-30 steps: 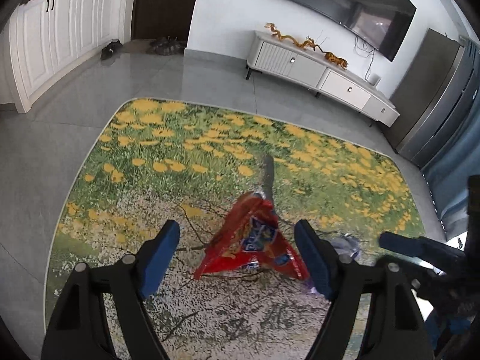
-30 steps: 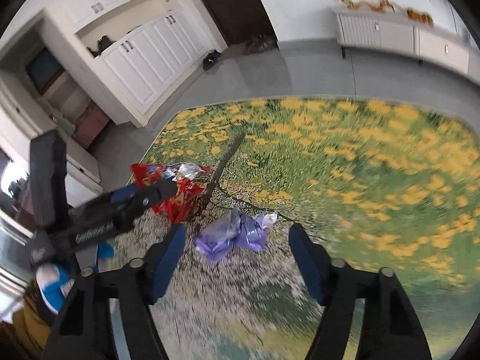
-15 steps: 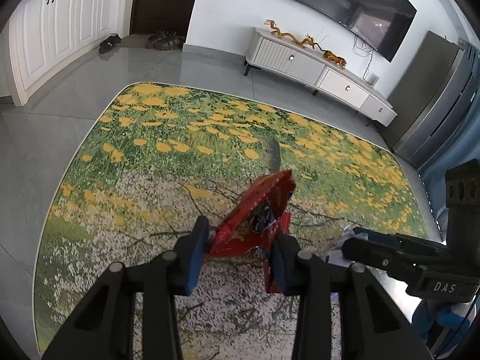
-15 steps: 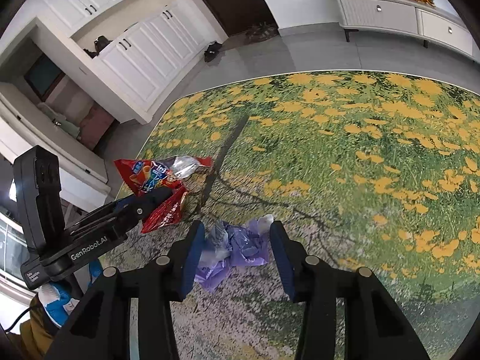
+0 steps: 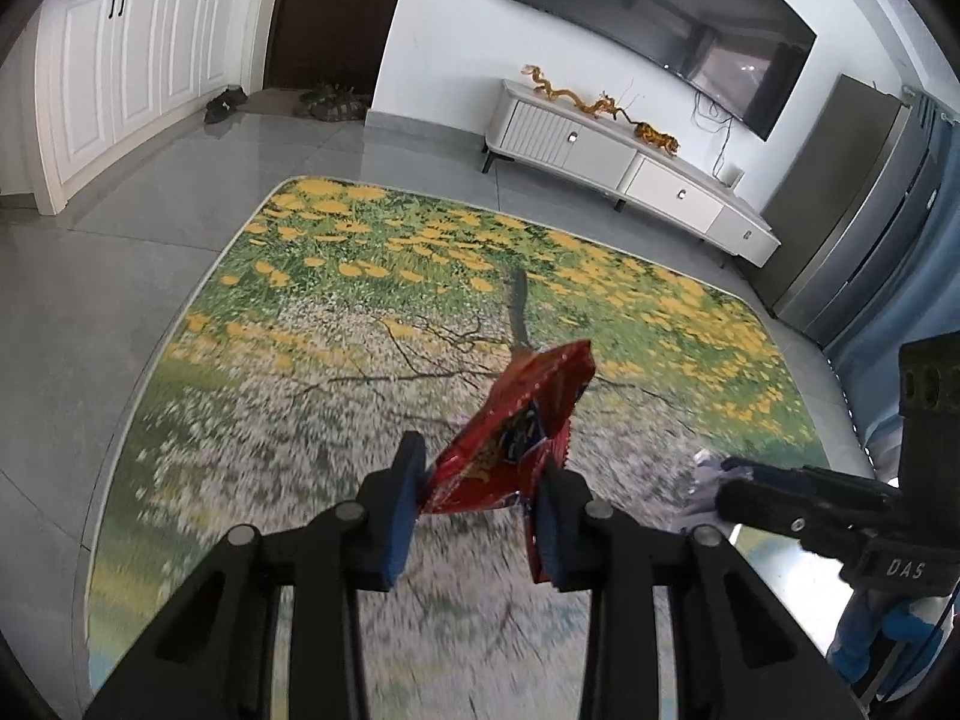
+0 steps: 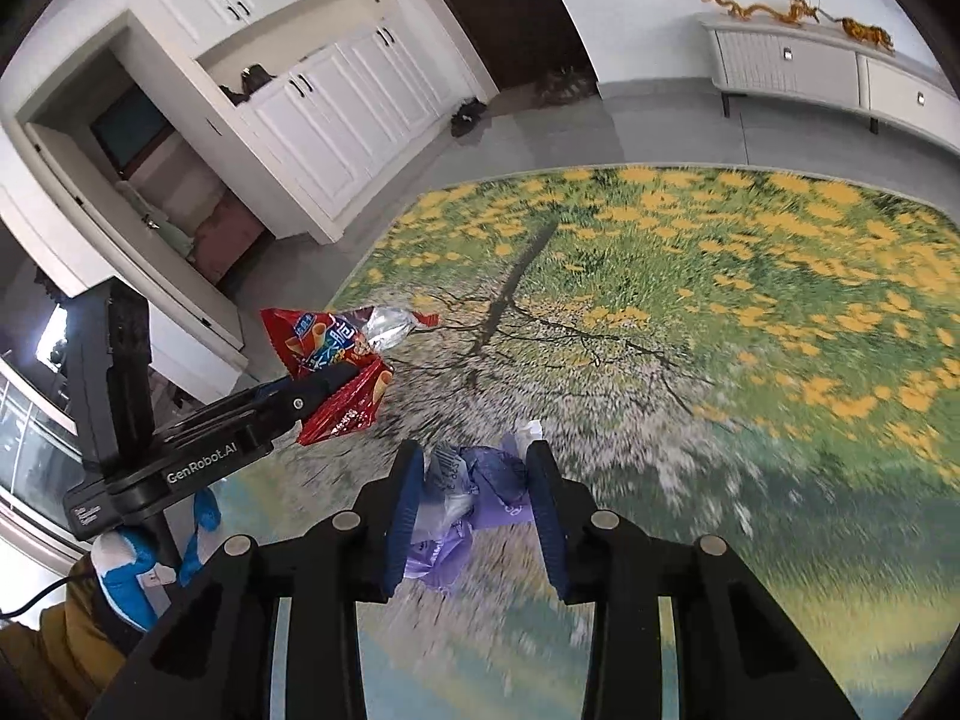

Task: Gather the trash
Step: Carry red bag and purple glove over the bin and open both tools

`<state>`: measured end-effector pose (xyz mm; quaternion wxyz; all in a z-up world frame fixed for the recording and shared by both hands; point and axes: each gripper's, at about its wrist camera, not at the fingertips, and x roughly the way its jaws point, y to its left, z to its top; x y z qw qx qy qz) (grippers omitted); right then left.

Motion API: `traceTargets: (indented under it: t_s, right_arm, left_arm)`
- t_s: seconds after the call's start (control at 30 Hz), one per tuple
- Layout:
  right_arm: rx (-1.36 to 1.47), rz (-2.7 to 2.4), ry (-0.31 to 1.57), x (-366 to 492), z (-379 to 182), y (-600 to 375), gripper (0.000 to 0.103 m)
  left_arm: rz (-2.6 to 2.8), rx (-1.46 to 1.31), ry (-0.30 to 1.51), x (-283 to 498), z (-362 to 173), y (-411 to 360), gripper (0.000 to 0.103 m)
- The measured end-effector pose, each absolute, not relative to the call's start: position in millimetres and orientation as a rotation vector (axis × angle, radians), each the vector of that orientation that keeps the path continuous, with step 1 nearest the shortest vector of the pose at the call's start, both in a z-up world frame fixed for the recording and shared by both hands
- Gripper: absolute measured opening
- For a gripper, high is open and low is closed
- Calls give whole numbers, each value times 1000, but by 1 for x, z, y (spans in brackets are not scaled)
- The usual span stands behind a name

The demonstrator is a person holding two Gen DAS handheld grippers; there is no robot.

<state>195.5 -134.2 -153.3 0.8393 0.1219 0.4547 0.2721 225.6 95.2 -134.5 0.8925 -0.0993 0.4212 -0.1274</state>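
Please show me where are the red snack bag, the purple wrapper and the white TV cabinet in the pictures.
red snack bag (image 5: 516,432): left wrist view, on its crumpled middle above the fingers.
purple wrapper (image 6: 486,480): right wrist view, on the part between the fingers.
white TV cabinet (image 5: 600,150): left wrist view, on a front drawer.

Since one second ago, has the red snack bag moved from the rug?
Yes. The red snack bag lay flat on the flower rug between open fingers; now the left gripper pinches it, lifted clear of the rug.
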Motion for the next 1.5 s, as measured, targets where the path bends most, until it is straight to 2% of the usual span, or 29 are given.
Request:
traceTargets:
  t_s: [0.47,0.83,1.17,1.5]
  right_arm:
    - [230,533,763,117,-75,-187,33]
    - [271,458,638,70,-49,-263,33]
    - [341,302,562,40,-58,-369,33]
    - [405,27,598,12,-107,-485,33]
  left_arm:
    - [-257,-62,699,143,-63,42,32]
    - [-322,106,598,100,-19,-41,32]
    - [-460,269,596,89,-13,-147,32]
    - [-682,378,715,98,-47,-279,32]
